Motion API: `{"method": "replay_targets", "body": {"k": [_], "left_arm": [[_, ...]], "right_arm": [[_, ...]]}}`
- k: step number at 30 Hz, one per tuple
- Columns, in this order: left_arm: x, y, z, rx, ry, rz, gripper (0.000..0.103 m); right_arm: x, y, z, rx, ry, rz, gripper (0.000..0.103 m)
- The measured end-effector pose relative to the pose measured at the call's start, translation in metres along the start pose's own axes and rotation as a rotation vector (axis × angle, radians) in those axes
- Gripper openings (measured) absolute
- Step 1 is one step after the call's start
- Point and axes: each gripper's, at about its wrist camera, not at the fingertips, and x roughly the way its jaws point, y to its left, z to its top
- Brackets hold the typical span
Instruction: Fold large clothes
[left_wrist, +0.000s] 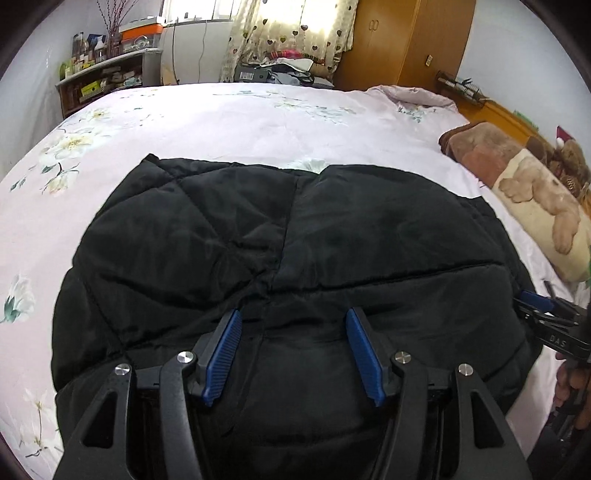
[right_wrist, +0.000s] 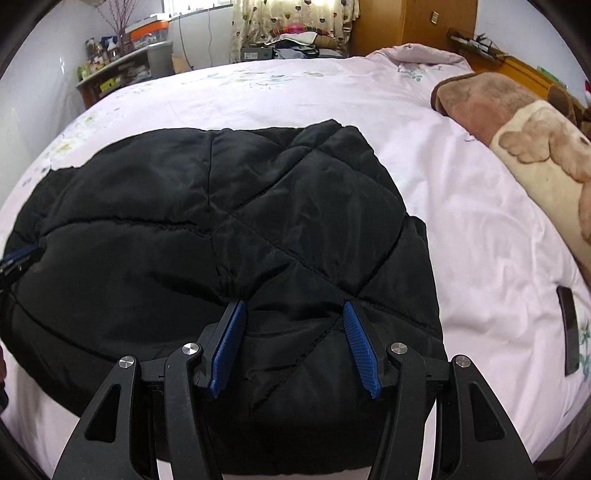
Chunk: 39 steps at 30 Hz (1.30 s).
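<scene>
The left gripper (left_wrist: 293, 315) hangs with jaws apart over the near part of a black quilted jacket (left_wrist: 258, 236), nothing pinched between its blue pads. To its right, the right gripper (right_wrist: 293, 308) likewise stands open above the jacket's near right portion. The jacket lies spread on the pale floral bedspread (left_wrist: 221, 122); a brown plush blanket (right_wrist: 517, 129) sits far right.

A pale pink floral bedspread (left_wrist: 229, 122) covers the bed. A brown and cream plush blanket (left_wrist: 517, 177) lies along its right side. Behind stand a cluttered shelf (left_wrist: 107, 74), heart-patterned curtains (left_wrist: 291, 29) and a wooden wardrobe (left_wrist: 406, 40).
</scene>
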Motion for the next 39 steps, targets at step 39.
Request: {"method": "replay_targets", "body": {"k": [39], "left_arm": [[-0.058, 0.122, 0.009, -0.148, -0.103, 0.075, 0.048]], "right_arm": [[-0.038, -0.026, 0.01, 0.041, -0.075, 0.051, 0.054]]}}
